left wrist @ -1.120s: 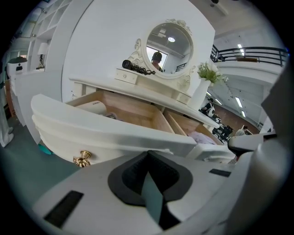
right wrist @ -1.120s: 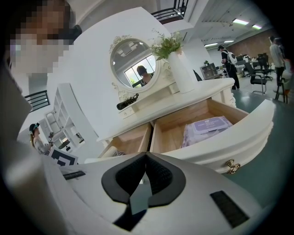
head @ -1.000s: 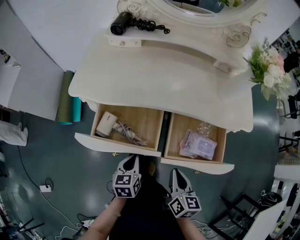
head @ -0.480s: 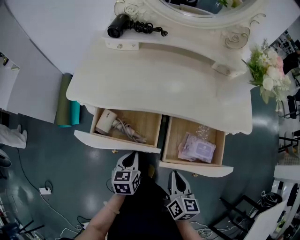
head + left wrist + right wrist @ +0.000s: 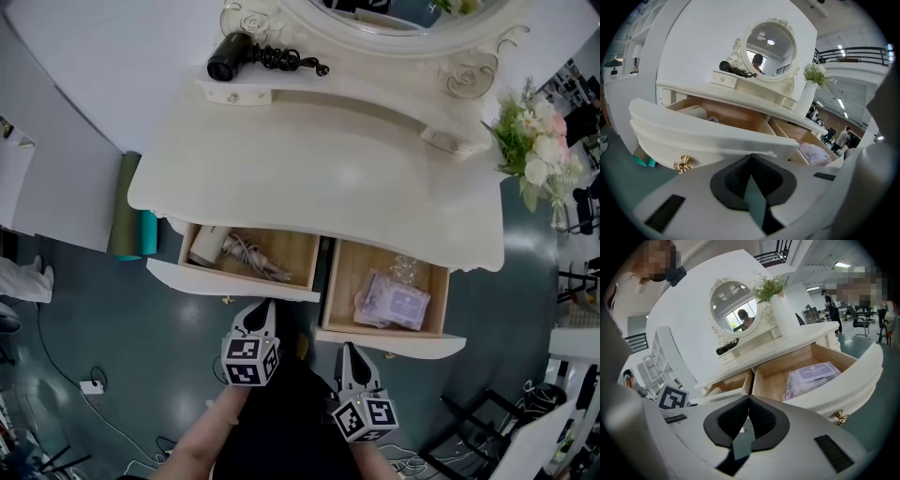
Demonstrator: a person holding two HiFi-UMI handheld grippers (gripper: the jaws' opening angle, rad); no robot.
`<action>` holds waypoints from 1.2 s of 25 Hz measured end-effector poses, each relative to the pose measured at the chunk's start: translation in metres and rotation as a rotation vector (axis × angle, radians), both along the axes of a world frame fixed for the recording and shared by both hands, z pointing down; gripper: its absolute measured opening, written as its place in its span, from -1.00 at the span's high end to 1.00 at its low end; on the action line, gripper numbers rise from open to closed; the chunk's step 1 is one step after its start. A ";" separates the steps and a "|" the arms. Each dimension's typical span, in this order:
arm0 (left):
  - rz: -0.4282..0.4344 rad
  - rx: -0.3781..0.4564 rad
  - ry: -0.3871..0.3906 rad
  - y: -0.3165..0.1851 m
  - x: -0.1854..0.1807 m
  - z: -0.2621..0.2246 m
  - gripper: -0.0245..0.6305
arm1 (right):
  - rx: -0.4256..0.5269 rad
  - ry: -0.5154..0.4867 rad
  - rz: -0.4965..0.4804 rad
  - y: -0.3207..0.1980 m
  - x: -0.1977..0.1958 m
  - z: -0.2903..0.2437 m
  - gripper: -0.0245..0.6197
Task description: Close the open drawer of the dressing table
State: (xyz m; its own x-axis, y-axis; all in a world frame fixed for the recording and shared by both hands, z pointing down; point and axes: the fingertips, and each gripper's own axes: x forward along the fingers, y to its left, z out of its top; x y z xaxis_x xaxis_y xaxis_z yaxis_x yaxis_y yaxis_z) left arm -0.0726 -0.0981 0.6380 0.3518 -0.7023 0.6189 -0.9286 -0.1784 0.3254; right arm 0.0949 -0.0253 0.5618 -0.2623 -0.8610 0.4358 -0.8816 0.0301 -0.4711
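Left gripper [image 5: 263, 309] clenched, empty, left drawer front [image 5: 225, 279] right at its tip; right gripper [image 5: 348, 351] clenched, empty, right drawer [image 5: 389, 341] just ahead.

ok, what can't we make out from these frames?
- Head view: the tabletop overhangs the rear of the left drawer, hiding part of the white hair dryer and anything behind it.
- Head view: the mirror is cut off by the top edge.
- Right gripper view: print on the purple pack is too small to read.
- Left gripper view: the left gripper sits at the drawer front; contact cannot be told.
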 end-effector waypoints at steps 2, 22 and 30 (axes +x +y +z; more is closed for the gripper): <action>-0.006 -0.004 0.012 -0.004 0.000 0.000 0.83 | 0.004 0.003 0.004 -0.003 0.001 -0.002 0.93; 0.014 0.021 -0.008 -0.048 0.005 0.000 0.83 | 0.019 0.000 0.048 -0.014 0.011 -0.006 0.93; 0.018 0.035 -0.010 -0.060 0.007 0.001 0.84 | 0.025 -0.001 0.062 -0.015 0.016 -0.006 0.93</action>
State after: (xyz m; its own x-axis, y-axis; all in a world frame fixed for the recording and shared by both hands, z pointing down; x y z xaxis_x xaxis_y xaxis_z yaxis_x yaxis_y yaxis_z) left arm -0.0661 -0.1582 0.6390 0.3582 -0.7173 0.5976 -0.9284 -0.2063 0.3090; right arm 0.1111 -0.0404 0.5557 -0.2084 -0.8862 0.4138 -0.8818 -0.0129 -0.4715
